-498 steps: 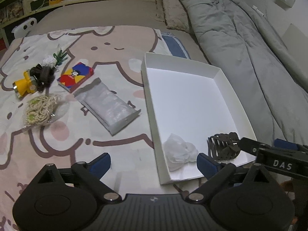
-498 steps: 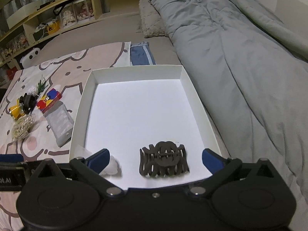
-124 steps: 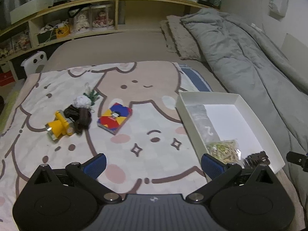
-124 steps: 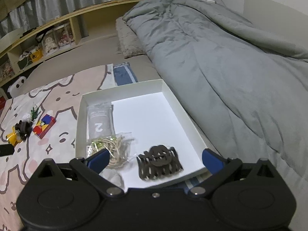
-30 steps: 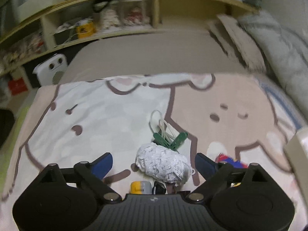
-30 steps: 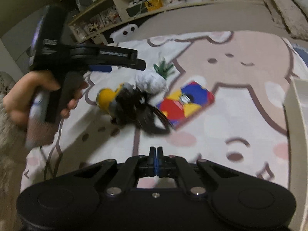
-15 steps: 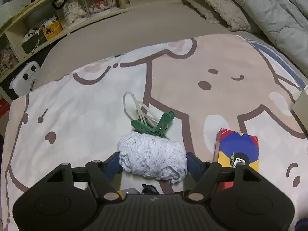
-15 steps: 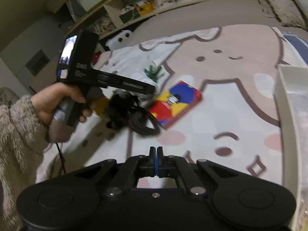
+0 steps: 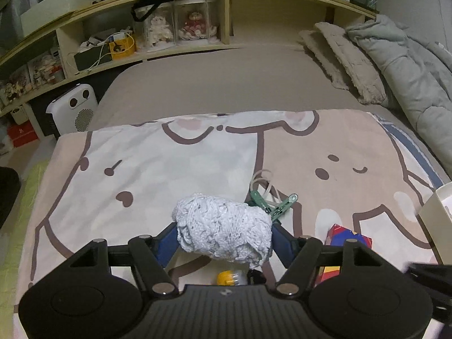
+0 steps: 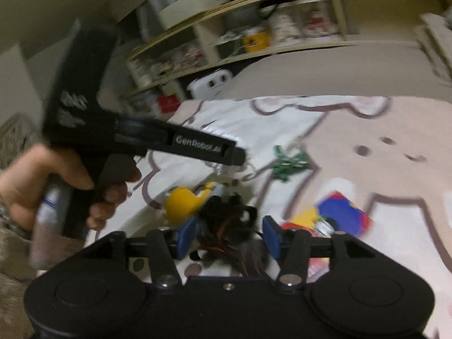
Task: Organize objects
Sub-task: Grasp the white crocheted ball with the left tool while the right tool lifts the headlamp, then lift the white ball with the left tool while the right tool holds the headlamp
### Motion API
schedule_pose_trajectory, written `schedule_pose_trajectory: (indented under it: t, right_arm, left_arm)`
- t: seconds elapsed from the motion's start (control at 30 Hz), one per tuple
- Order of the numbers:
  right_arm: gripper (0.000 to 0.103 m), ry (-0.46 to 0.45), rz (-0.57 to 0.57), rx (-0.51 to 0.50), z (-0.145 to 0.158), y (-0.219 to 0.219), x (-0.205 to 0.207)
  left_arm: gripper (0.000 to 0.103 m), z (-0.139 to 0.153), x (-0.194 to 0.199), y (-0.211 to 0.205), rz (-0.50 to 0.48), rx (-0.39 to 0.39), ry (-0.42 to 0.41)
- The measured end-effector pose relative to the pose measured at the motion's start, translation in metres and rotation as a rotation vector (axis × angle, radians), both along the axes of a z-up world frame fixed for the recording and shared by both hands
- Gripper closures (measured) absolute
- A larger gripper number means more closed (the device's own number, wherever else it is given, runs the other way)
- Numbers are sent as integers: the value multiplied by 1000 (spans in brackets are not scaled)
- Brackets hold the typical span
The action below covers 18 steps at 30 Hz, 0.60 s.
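Observation:
My left gripper (image 9: 224,238) is shut on a white knitted bundle (image 9: 223,233) and holds it above the cartoon blanket (image 9: 180,155). Under it lie a yellow toy (image 9: 229,277) and green clips with a white band (image 9: 272,202). In the blurred right wrist view, my right gripper (image 10: 228,236) has its blue pads on either side of a black tangle of cords (image 10: 227,220), beside the yellow toy (image 10: 183,203). The jaws look partly closed; contact is unclear. A red, blue and yellow card box (image 10: 336,214) lies to the right, also in the left wrist view (image 9: 349,238).
The corner of the white tray (image 9: 435,212) shows at the right edge. Grey duvet (image 9: 406,62) and pillows (image 9: 344,59) lie at the back right. A shelf (image 9: 175,36) with toys runs behind the bed. The left gripper's body (image 10: 141,138) and hand sit upper left.
My left gripper has closed on the white bundle and lifted it off the blanket. My right gripper has opened from shut and moved in around the black tangle.

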State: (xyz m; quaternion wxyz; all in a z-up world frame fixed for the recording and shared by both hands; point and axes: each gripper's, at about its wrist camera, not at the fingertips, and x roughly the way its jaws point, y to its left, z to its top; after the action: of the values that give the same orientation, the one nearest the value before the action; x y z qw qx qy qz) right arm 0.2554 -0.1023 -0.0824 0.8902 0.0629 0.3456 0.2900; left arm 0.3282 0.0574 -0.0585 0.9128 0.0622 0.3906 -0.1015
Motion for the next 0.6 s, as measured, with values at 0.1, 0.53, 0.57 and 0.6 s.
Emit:
schedule_pose_trajectory:
  t: [0.1, 0.53, 0.57, 0.6]
  right_arm:
    - [26, -22, 101, -92, -12, 23, 12]
    - [99, 55, 152, -194, -31, 34, -5]
    - [99, 58, 148, -188, -28, 32, -11]
    - [99, 63, 143, -189, -25, 29, -19]
  left_arm:
    - [33, 1, -1, 6, 5, -12, 1]
    - [34, 15, -26, 19, 70, -75, -9]
    - [35, 18, -31, 21, 81, -82, -14]
    - [35, 22, -39, 22, 94, -90, -17]
